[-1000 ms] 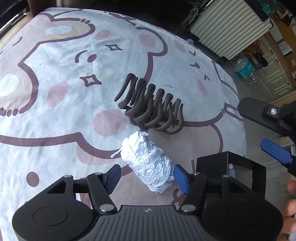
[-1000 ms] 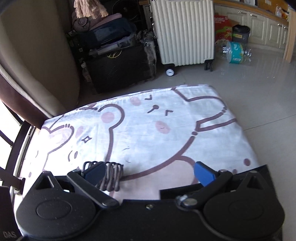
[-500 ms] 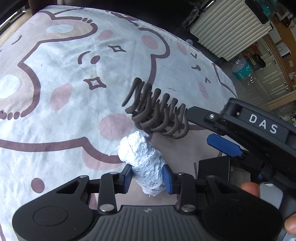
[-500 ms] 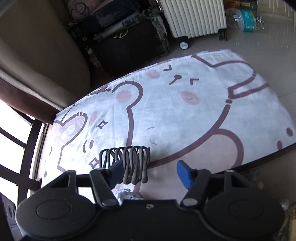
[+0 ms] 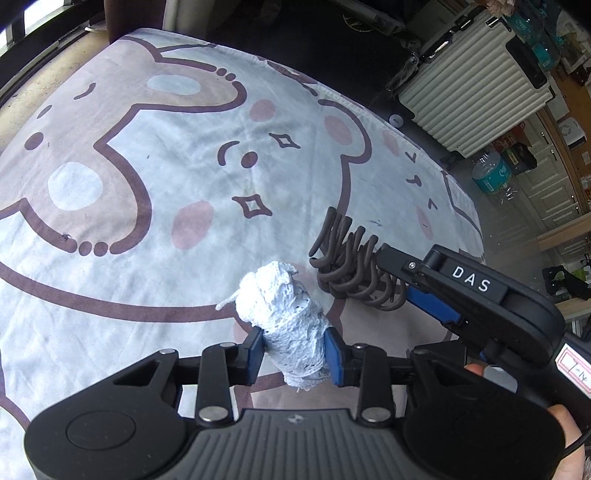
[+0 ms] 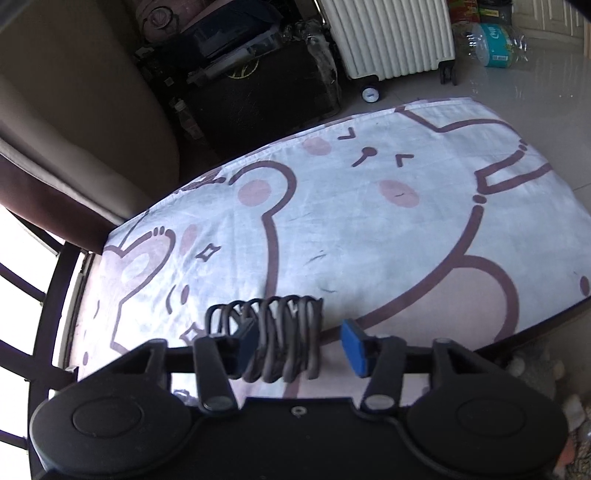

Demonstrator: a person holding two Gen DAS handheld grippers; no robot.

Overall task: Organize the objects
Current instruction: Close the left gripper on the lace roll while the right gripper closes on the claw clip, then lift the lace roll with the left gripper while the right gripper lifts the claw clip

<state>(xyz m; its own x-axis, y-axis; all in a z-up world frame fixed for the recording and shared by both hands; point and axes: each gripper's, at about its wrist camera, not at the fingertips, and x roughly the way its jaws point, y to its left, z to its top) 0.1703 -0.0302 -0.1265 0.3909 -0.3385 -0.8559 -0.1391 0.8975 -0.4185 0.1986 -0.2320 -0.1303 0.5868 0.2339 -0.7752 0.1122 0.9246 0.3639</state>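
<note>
The left claw (image 5: 294, 352) clenches a bundle of white lace (image 5: 286, 314), lifted just clear of a bear-print blanket (image 5: 155, 192). Beside it, the right claw (image 6: 300, 345) straddles a dark coiled hair clip (image 6: 280, 334) lying on the blanket; its jaws have just been closing, the left pad at the coils, the right pad still apart. The right claw's housing reads "DAS" (image 5: 471, 278), and a handwritten label (image 5: 576, 373) near its handle is unreadable. A ribbed white suitcase (image 5: 476, 70) and a water bottle (image 5: 493, 173) stand on the floor beyond.

Cream ribbed suitcase (image 6: 393, 35) beside a water bottle (image 6: 491, 44).
</note>
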